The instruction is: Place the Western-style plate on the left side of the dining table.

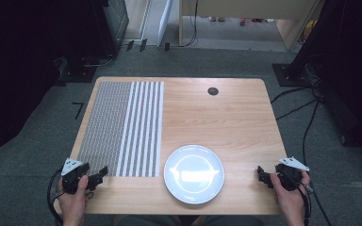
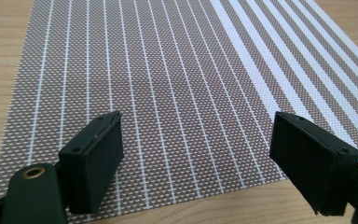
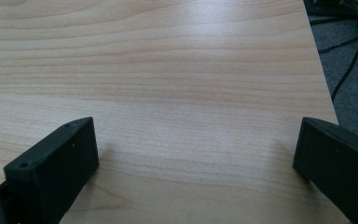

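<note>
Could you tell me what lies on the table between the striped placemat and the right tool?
In the high view, a white plate lies between the placemat and the right tool; otherwise bare wooden table.

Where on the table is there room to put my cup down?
The bare wood behind the white plate, between the striped placemat and the table's right edge, is widest. A small dark hole sits near the far edge. The near edge is crowded: left claw, plate, right claw.
</note>
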A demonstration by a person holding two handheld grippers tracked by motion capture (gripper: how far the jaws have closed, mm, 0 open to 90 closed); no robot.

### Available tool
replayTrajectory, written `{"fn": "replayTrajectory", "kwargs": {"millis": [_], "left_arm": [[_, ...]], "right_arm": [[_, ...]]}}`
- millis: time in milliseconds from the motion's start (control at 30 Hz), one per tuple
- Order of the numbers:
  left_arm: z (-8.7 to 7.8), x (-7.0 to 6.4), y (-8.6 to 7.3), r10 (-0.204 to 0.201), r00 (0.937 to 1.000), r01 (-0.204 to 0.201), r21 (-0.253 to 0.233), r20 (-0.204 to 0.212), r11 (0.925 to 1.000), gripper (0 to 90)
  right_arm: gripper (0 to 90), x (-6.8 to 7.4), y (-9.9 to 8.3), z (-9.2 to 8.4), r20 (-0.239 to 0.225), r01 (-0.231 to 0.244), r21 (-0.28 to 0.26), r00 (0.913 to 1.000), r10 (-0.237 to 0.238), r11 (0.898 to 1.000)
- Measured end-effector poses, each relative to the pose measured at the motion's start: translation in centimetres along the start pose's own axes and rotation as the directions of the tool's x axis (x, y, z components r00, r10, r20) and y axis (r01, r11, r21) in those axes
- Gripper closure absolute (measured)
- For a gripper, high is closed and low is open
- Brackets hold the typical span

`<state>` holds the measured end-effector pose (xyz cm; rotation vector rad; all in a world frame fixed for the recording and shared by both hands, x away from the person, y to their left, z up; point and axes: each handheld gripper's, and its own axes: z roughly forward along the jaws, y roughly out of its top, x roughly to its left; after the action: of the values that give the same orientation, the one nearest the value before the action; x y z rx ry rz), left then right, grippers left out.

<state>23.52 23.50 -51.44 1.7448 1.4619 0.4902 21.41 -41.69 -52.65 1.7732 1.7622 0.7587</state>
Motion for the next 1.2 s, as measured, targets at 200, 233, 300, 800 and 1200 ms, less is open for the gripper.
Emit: {"fn": "replayTrajectory", "kwargs": {"millis": [200, 233, 300, 800, 1200], "left_arm": [[-0.6, 0.0, 0.0, -0.016, 0.9990, 0.014, -0.041, -0.043, 0.9990, 16.7], [-0.6, 0.0, 0.0, -0.016, 0.9990, 0.014, -0.041, -0.043, 0.9990, 16.7], [-0.7, 0.1, 0.1, -0.031, 0.9983, 0.029, -0.052, -0.048, 0.9982, 16.7], [-0.6, -1.6, 0.5, 0.005, 0.9993, -0.007, -0.069, -0.037, 0.9976, 16.7], [-0.4, -3.7, 0.6, 0.039, 0.9992, -0.039, -0.065, -0.001, 0.9971, 16.7]], "right_arm": [[0.0, 0.1, 0.0, 0.0, 0.006, -0.006, 0.000, 1.0000, 0.006, 1.000], [0.0, 0.1, 0.0, 0.0, 0.006, -0.006, -0.001, 1.0000, 0.006, 1.000], [0.0, 0.1, 0.0, 0.0, 0.006, -0.007, -0.001, 1.0000, 0.007, 1.000], [0.0, 0.4, -0.2, -0.4, -0.012, 0.003, -0.008, 0.9999, -0.003, 1.000], [0.0, 1.2, 0.0, -0.8, -0.023, 0.012, -0.030, 0.9997, -0.013, 0.999]]}}
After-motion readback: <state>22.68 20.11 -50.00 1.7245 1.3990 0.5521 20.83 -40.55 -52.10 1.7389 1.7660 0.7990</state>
